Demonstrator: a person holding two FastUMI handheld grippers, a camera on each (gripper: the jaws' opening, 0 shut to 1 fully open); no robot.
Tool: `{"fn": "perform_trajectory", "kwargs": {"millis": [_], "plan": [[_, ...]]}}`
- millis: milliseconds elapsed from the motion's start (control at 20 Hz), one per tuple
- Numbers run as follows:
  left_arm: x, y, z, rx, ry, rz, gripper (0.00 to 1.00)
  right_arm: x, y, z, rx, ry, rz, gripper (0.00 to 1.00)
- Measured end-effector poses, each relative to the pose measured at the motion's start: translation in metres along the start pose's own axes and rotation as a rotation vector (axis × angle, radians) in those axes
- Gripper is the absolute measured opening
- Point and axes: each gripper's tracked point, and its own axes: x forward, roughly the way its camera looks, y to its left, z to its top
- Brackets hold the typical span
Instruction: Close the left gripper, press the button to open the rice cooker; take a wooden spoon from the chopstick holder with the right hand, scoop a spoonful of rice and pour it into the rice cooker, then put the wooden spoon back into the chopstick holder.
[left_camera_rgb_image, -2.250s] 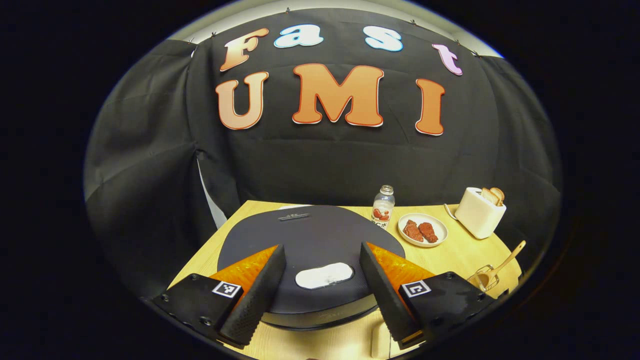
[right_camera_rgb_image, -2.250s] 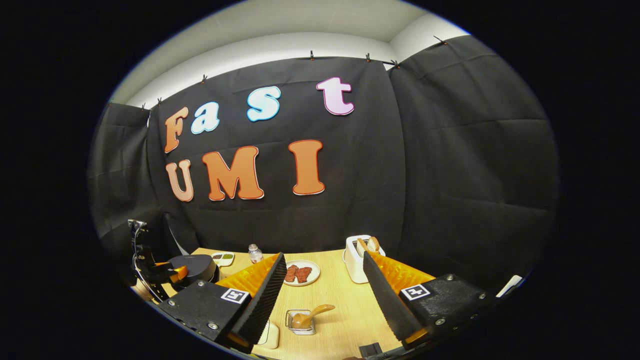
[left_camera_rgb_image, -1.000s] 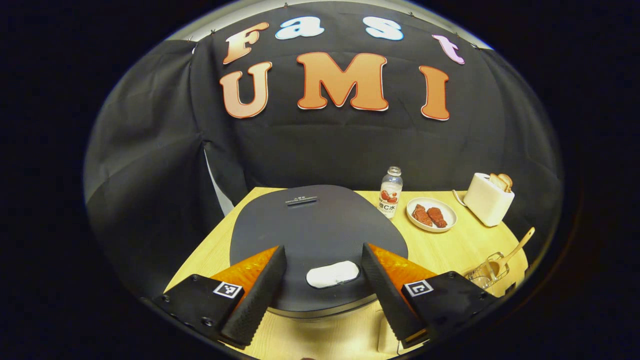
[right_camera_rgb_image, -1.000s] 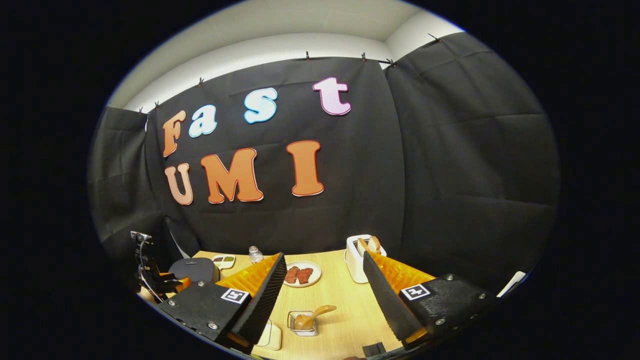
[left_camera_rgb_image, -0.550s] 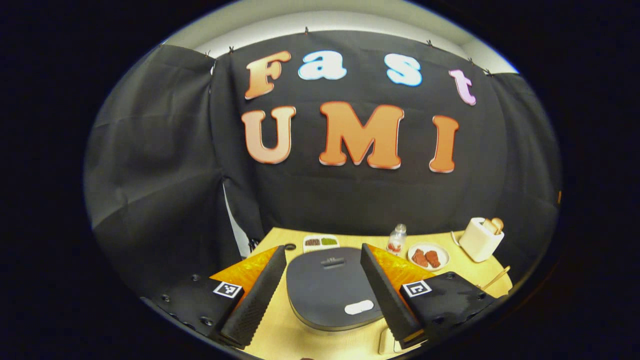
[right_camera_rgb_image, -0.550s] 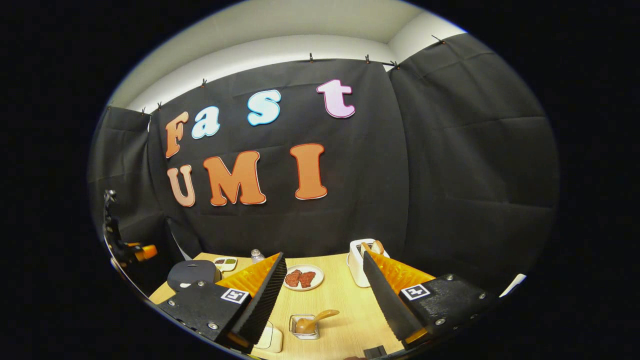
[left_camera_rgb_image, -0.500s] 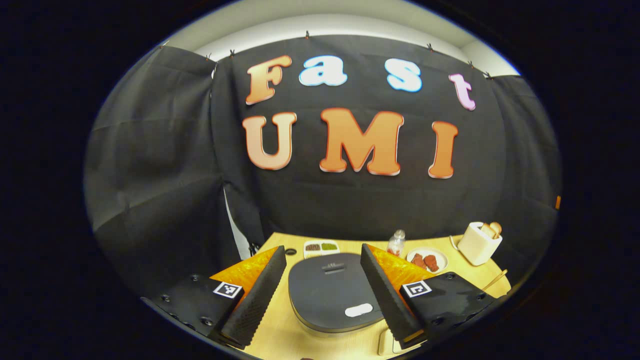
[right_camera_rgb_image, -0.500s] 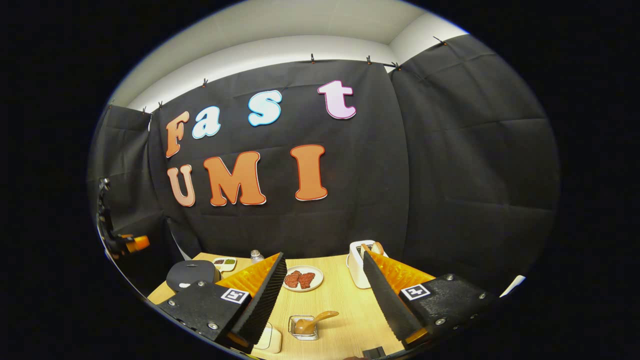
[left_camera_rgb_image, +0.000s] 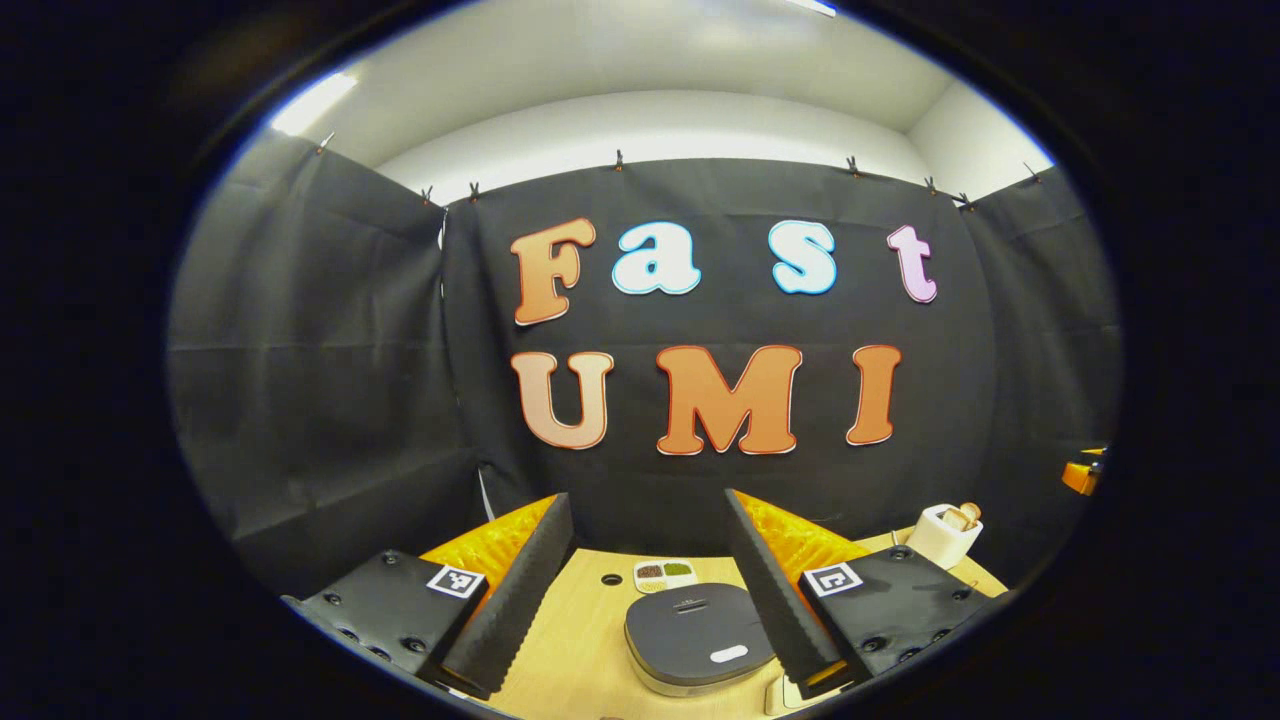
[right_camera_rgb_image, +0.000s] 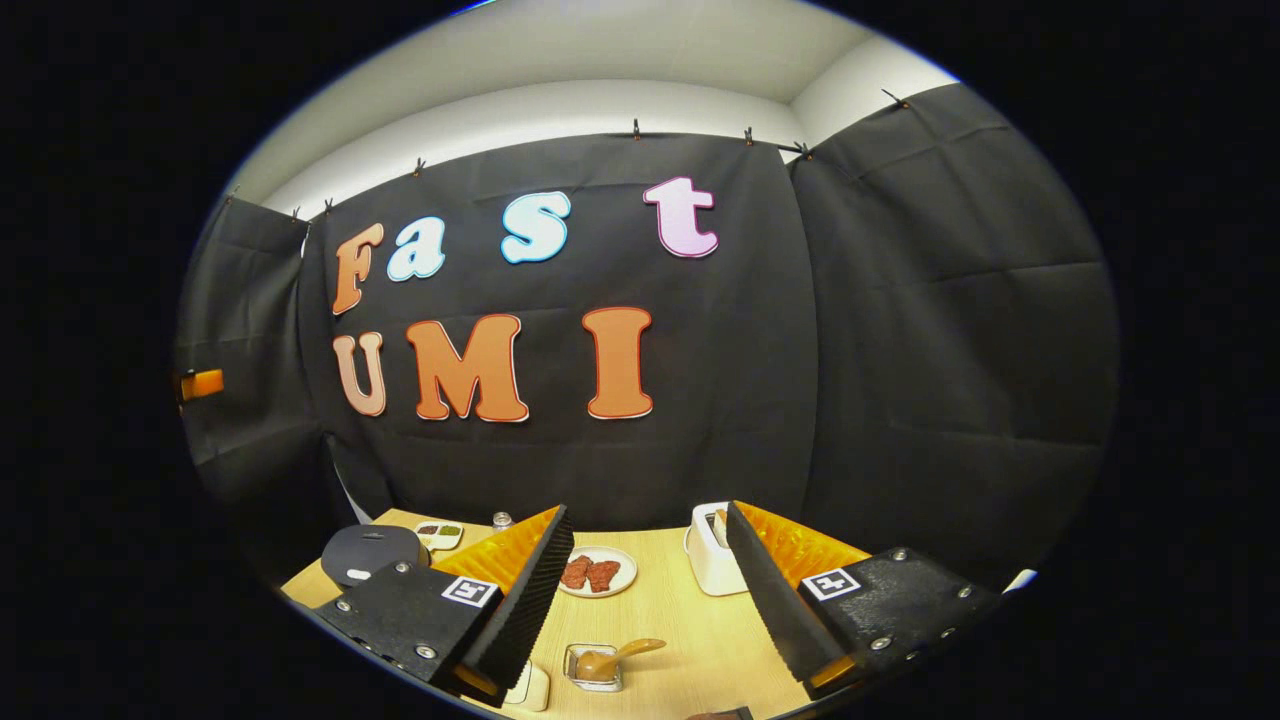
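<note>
The dark rice cooker (left_camera_rgb_image: 695, 632) stands far below my left gripper (left_camera_rgb_image: 643, 498), its lid down and a white button (left_camera_rgb_image: 728, 654) at its front edge. That gripper is open and holds nothing. The cooker (right_camera_rgb_image: 368, 553) also sits at the table's left end in the right gripper view. A wooden spoon (right_camera_rgb_image: 615, 655) rests in a small clear holder (right_camera_rgb_image: 584, 670) low between the fingers of my right gripper (right_camera_rgb_image: 647, 508), which is open, holds nothing and hangs well above the spoon. An orange part of the left gripper (right_camera_rgb_image: 201, 383) shows high at the left edge.
On the wooden table (right_camera_rgb_image: 680, 610) stand a white toaster (right_camera_rgb_image: 712, 555) with bread, a plate of meat (right_camera_rgb_image: 597, 573), a small bottle (right_camera_rgb_image: 502, 520) and a two-part dish (right_camera_rgb_image: 438, 533). A pale object (right_camera_rgb_image: 530, 686) lies beside the holder. Black cloth walls close the booth behind.
My left gripper has risen high and drawn back from the rice cooker, which now looks small below. The lid stays down. The right gripper has barely moved. Both stay open.
</note>
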Motion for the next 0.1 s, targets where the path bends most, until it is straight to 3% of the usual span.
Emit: {"fn": "perform_trajectory", "kwargs": {"millis": [100], "plan": [[-0.0033, -0.0034, 0.0020, 0.000, 0.000, -0.008, 1.00, -0.0006, -0.0003, 0.0056, -0.010, -0.011, -0.002, 1.00]]}}
